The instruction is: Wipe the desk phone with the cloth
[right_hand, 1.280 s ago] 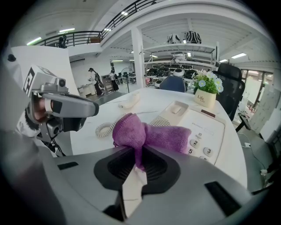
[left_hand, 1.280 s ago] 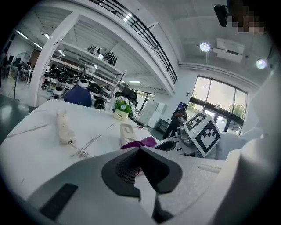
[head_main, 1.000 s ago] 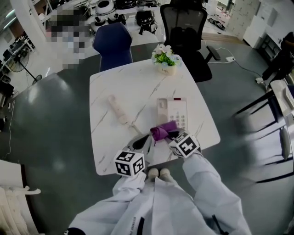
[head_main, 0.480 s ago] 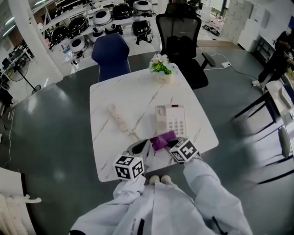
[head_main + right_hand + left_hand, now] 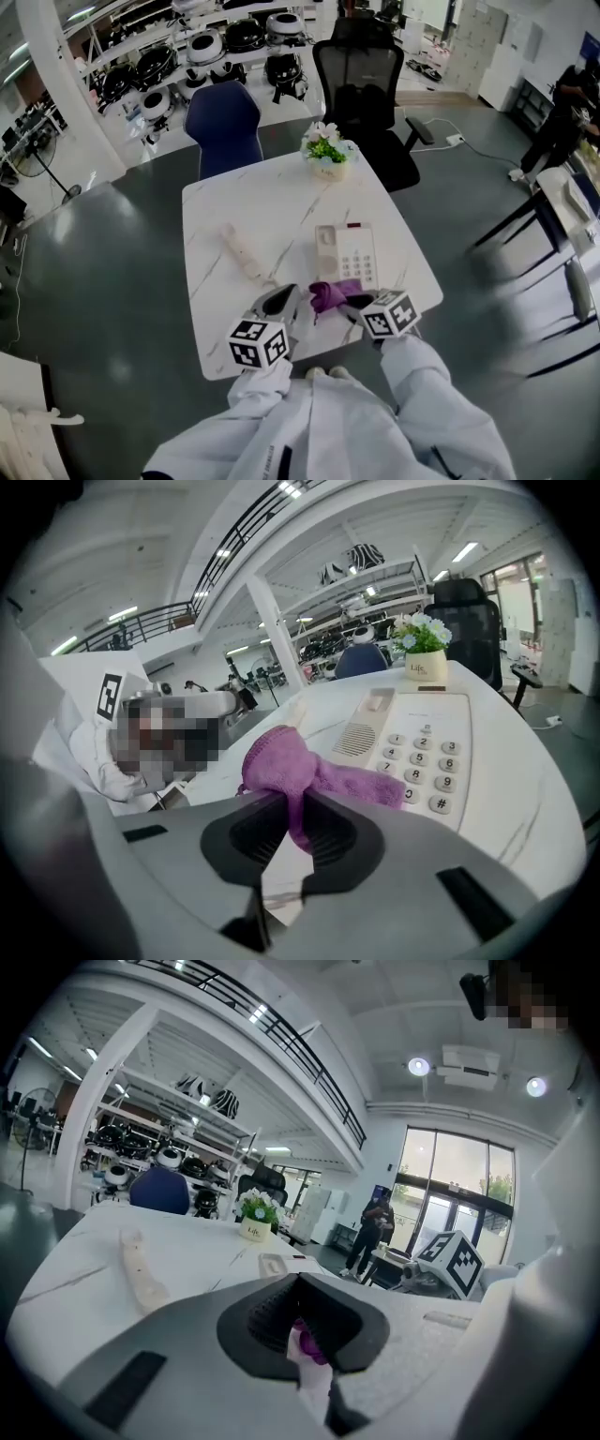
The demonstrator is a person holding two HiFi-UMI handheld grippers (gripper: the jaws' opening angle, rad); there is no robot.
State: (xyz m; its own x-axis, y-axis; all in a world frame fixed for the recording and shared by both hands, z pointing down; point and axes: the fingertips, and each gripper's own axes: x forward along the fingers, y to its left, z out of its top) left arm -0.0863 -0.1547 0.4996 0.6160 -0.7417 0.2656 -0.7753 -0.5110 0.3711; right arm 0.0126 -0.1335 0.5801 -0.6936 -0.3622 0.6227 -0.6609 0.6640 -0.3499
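Observation:
A white desk phone [image 5: 349,251] lies on the marble table [image 5: 281,197], and its keypad fills the right gripper view [image 5: 412,742]. The cream handset [image 5: 242,249] lies off the base to the left [image 5: 139,1265]. A purple cloth [image 5: 330,293] is bunched at the phone's near edge. My right gripper [image 5: 349,302] is shut on it, and the cloth [image 5: 281,761] rises from the jaws [image 5: 298,832] onto the lower keys. My left gripper [image 5: 289,296] sits just left of the cloth, jaws together [image 5: 305,1335]; a sliver of purple shows at their tips.
A small flower pot [image 5: 328,150] stands at the table's far edge. A blue chair [image 5: 225,127] and a black office chair [image 5: 366,84] stand behind it. A person [image 5: 562,103] stands far right. Shelves with equipment line the back wall.
The head camera has tilted a little. Both grippers and the cloth have stayed at the phone's near edge; the right gripper has drifted slightly to the right.

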